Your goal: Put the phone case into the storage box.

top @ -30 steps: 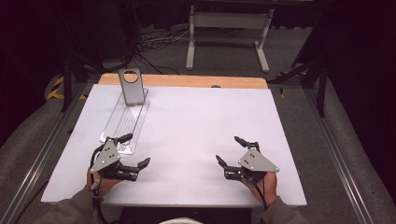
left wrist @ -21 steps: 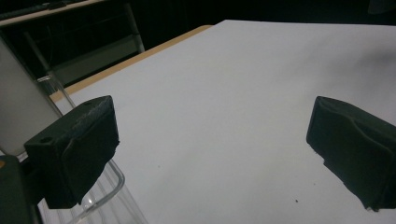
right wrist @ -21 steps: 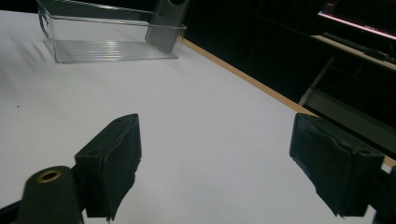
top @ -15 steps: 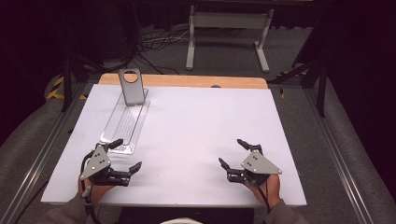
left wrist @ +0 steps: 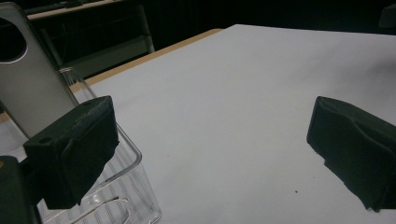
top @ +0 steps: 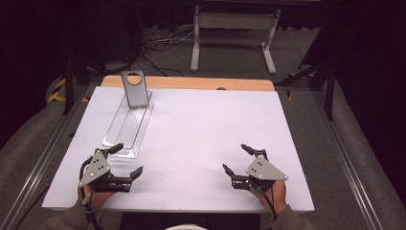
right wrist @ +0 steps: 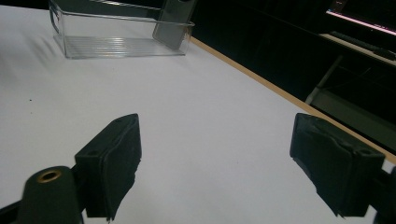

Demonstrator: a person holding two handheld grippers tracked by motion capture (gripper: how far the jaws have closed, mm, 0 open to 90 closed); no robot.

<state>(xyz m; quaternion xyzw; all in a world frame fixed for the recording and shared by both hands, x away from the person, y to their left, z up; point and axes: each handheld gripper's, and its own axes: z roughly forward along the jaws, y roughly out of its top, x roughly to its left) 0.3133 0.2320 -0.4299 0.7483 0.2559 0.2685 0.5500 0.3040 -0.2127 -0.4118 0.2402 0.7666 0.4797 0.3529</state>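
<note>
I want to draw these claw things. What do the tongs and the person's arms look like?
Each hand holds black tongs: the left tongs and the right tongs. Each has two chunky black jaws with a rough inner face, and a grey three-cornered plate with small holes on top. A thin black cable trails back from each. Near the bottom edge, the sleeves look grey-brown.

A white surface (top: pixel 201 129) with a wooden far edge is carrying a clear tray (top: pixel 128 126) at its left; a grey plate (top: pixel 134 89) is standing in the tray's far end.
</note>
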